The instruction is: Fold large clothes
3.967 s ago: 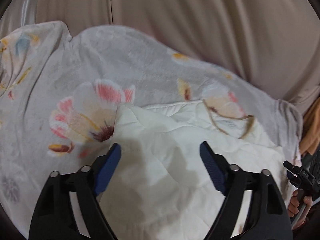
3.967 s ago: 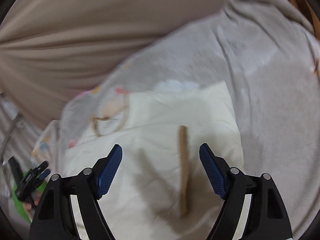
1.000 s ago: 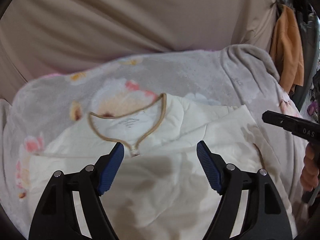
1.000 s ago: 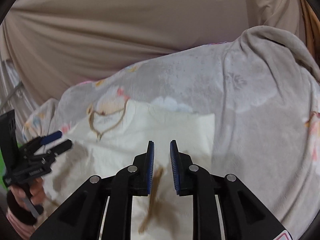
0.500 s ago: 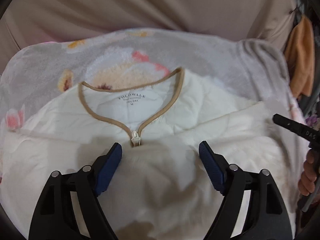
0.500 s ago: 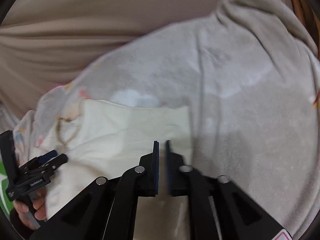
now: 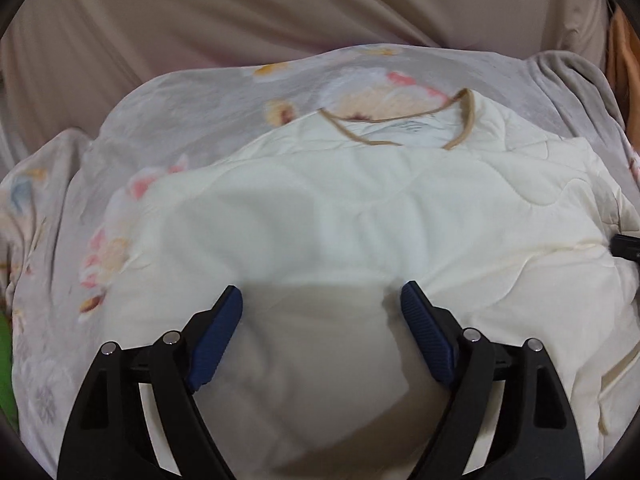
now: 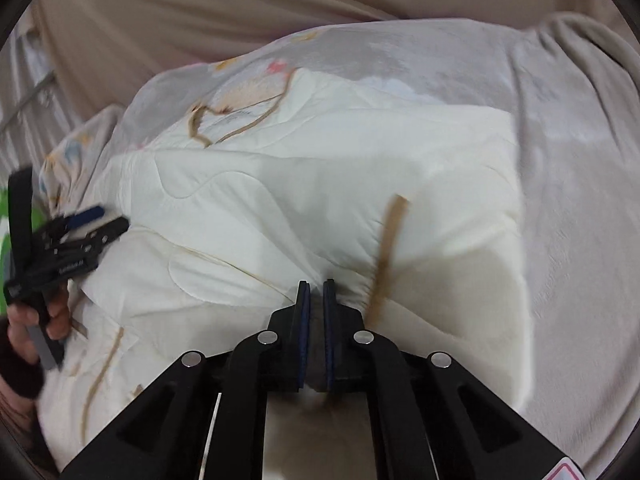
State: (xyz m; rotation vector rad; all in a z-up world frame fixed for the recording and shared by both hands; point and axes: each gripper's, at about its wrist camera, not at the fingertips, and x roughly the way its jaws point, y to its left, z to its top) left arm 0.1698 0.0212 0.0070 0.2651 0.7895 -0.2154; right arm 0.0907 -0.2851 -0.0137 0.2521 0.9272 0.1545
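Observation:
A cream quilted jacket (image 7: 352,216) with tan trim lies on a grey floral blanket (image 7: 168,120), its collar (image 7: 400,128) at the far side. My left gripper (image 7: 322,320) is open just above the jacket's near fabric, holding nothing. It also shows at the left of the right wrist view (image 8: 80,232). My right gripper (image 8: 314,300) is shut on a fold of the jacket (image 8: 320,184), beside a tan trim strip (image 8: 388,240). The fabric bunches at its fingertips.
A beige curtain (image 7: 280,12) hangs behind the blanket. An orange garment (image 7: 628,60) hangs at the far right. A green patch (image 7: 6,344) shows at the left edge. The blanket (image 8: 580,160) extends right of the jacket.
The right gripper, open four seconds ago, has shut on the jacket and pulled a fold across. The zipper front is now covered by folded fabric. The left gripper stayed open and shifted left.

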